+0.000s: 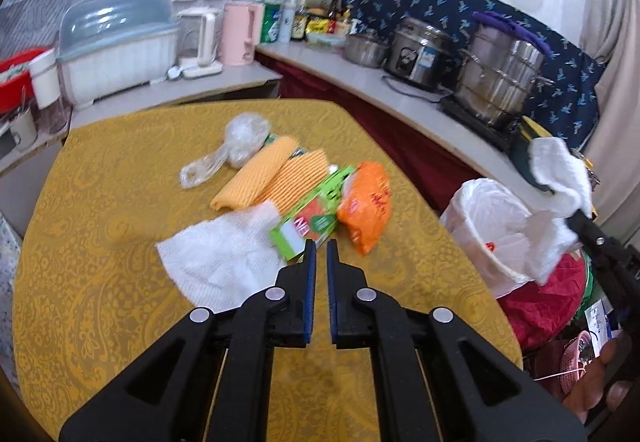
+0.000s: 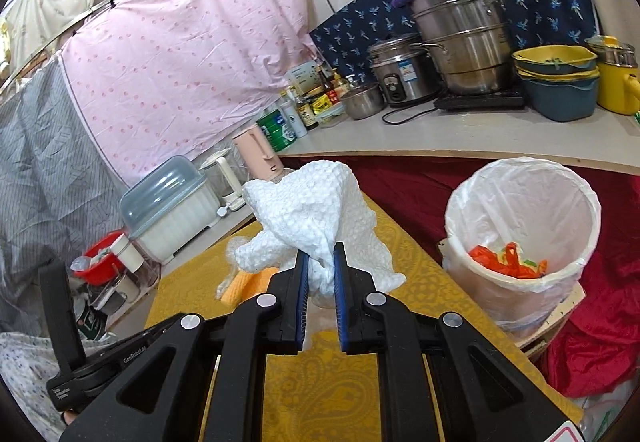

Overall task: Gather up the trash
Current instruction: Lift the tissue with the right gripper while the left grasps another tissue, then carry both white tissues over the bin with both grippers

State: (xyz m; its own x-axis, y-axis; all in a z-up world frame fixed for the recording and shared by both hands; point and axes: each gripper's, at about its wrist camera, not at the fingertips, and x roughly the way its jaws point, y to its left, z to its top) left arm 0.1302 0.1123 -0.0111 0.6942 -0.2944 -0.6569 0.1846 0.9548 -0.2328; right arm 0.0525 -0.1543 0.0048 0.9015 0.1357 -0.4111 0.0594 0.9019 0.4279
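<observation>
The right gripper (image 2: pixel 320 258) pinches a crumpled paper towel (image 2: pixel 316 210), lifted clear to reach the lined bin (image 2: pixel 520 178) on its right; the left gripper (image 1: pixel 321 246) hovers nearly closed, empty.

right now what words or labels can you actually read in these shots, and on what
"GenRobot.AI" in white, on the black body of the left gripper as seen at lower left of the right wrist view.
Small white lines lower on that same body: too blurred to read.
Green carton on the table: large white letters, cut off and blurred, not readable.
Orange packet: red marks, unreadable.
Rice cooker sticker and counter bottles: too small.
</observation>
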